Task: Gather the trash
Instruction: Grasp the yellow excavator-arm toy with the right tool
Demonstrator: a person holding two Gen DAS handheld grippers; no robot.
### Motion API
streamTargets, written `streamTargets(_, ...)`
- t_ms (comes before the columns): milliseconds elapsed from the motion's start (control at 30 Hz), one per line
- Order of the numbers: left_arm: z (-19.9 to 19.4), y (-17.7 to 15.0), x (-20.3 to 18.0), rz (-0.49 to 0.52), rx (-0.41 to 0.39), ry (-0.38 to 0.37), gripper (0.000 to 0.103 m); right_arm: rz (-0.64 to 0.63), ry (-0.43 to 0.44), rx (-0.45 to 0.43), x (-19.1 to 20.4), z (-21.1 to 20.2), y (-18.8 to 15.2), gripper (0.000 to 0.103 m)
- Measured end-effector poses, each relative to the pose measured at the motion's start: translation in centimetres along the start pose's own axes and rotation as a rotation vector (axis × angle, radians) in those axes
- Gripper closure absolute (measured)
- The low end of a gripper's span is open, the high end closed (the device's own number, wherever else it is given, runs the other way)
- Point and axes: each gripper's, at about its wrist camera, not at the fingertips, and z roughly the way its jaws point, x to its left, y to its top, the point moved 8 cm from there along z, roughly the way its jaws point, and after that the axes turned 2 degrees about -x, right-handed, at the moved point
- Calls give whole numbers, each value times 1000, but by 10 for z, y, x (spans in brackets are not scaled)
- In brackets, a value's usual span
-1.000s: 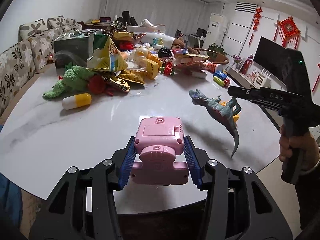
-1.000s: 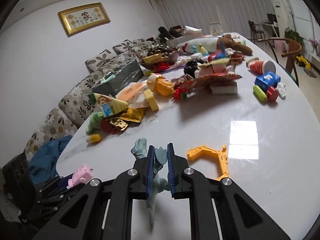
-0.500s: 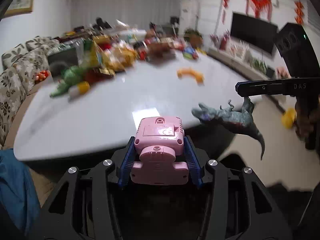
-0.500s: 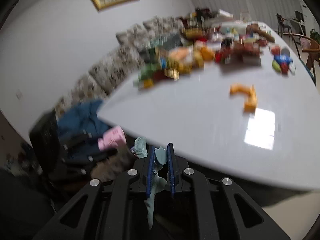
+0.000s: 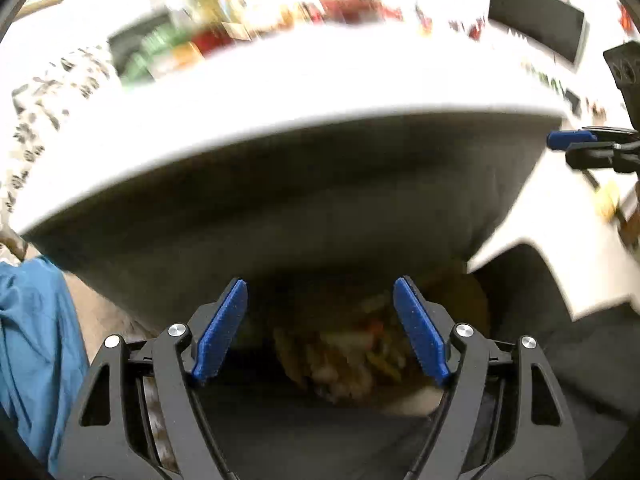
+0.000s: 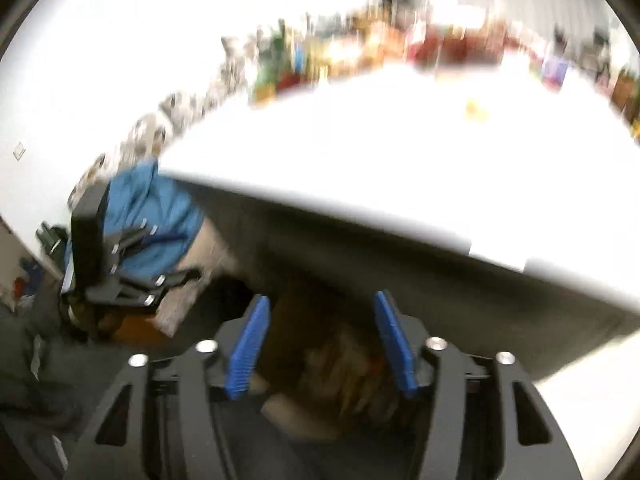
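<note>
Nearest in each wrist view, both tools hang below the edge of the white glossy tabletop (image 5: 280, 92) and point down at a dim, blurred heap of yellowish and red scraps (image 5: 352, 356) in what looks like a dark bin under it. The left gripper (image 5: 320, 332) has just been opening; its blue ribbed pads (image 5: 220, 332) now stand wide apart with nothing between them. The right gripper (image 6: 320, 344) has likewise just been opening and is empty, its own blue pads (image 6: 248, 348) spread over the same murky pile. No toy shows in either gap, so the drop seems done, though the blur hides where the pieces landed.

To finish the step well, each hand should keep its jaws spread, pause until the load has clearly fallen free, then lift straight up, clearing the tabletop's underside.

Further off, a blue cloth (image 5: 36, 344) hangs at the left. Beyond, the smeared clutter of packets and toys (image 6: 360, 52) lies along the tabletop's far side, where remaining trash waits.
</note>
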Motion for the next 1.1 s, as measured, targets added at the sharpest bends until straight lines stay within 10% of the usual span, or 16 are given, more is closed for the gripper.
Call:
streamTargets(200,-21,70,23,-72,-175,40,22,32,-218,-97,-76,21,100,42)
streamTargets(433,-13,104,50,-158,-197,120,22,86,-339,27,-136,84,146,48)
streamTargets(567,-10,102,68,-181,-177,131,22,61,-318,135,-139,99,132,61)
streamTargets(633,-5,103,73,-189,-161,138,22,25,-289,176,-131,104,136,89)
streamTargets(1100,72,162,140,-175,-20,178,20,209,12,-67,-69,44,125,89)
